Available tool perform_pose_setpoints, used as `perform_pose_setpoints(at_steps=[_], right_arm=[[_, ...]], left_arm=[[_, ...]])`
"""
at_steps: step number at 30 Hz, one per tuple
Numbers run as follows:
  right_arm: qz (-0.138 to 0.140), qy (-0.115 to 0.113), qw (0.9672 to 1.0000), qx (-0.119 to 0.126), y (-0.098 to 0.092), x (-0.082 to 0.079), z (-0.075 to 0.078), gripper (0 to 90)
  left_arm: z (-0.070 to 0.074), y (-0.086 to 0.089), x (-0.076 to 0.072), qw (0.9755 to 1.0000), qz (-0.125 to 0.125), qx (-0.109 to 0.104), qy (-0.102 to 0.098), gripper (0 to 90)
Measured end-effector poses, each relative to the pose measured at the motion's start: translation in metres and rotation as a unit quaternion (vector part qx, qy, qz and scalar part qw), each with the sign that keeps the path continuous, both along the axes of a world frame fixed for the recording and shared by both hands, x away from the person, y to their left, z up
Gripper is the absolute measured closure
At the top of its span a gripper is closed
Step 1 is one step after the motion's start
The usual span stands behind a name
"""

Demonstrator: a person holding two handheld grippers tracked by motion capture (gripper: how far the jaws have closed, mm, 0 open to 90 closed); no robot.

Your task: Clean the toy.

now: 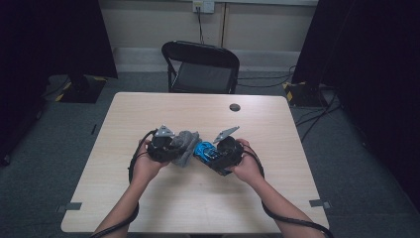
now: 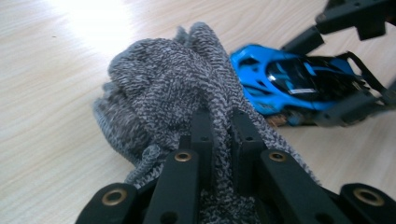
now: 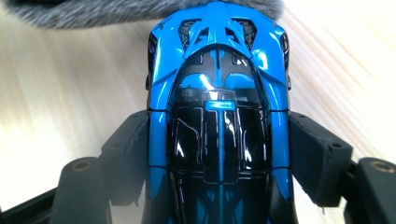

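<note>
Cloth: your left gripper (image 2: 219, 135) is clamped tight on the grey knitted fabric bundle (image 2: 168, 93), mid-desk (image 1: 148, 208).
Car: your right gripper (image 3: 219, 154) grips the glossy blue-and-black toy car (image 3: 217, 93) by its sides, touching the cloth.

From above we look forward and down on the pale wooden table (image 1: 198, 198). Both gripper cameras sit close, sharing the grey knitted cloth (image 2: 173, 88) and glossy blue toy car (image 3: 217, 107).
</note>
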State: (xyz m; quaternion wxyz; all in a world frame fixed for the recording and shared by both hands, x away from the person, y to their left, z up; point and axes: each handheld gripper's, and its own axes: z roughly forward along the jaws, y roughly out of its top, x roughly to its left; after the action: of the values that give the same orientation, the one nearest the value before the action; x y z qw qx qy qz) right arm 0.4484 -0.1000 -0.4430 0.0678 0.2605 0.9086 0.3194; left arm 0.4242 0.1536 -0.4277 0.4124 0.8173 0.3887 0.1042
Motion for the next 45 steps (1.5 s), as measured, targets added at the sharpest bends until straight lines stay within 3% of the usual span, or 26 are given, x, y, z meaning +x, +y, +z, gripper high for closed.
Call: perform_pose_setpoints(at_steps=[16, 21, 26, 31, 37, 45], right_arm=[[-0.043, 0.005, 0.9991, 0.006, -0.013, 0.018, 0.0, 28.7], [-0.045, 0.005, 0.9989, 0.008, -0.017, 0.017, 0.0, 28.7], [-0.023, 0.009, 0.9997, 0.008, -0.012, 0.008, 0.0, 28.7], [0.006, 0.007, 1.0, 0.002, 0.0, -0.004, -0.001, 28.8], [0.024, 0.006, 0.9997, 0.0, 0.007, -0.009, -0.001, 28.7], [0.024, 0.01, 0.9996, -0.011, 0.004, -0.008, -0.003, 28.7]], left_arm=[[-0.007, 0.006, -0.012, 0.9995, -0.013, -0.015, 0.023, 82.4], [-0.003, 0.016, -0.007, 0.9998, 0.013, -0.01, 0.006, 82.4], [0.007, 0.021, 0.007, 0.9987, 0.047, -0.008, -0.019, 82.4], [0.014, 0.011, 0.019, 0.9982, 0.049, -0.002, -0.036, 82.3], [0.004, -0.007, 0.024, 0.9997, 0.013, 0.017, -0.008, 82.2], [-0.006, -0.01, 0.023, 0.9998, -0.001, 0.015, 0.014, 82.2]])
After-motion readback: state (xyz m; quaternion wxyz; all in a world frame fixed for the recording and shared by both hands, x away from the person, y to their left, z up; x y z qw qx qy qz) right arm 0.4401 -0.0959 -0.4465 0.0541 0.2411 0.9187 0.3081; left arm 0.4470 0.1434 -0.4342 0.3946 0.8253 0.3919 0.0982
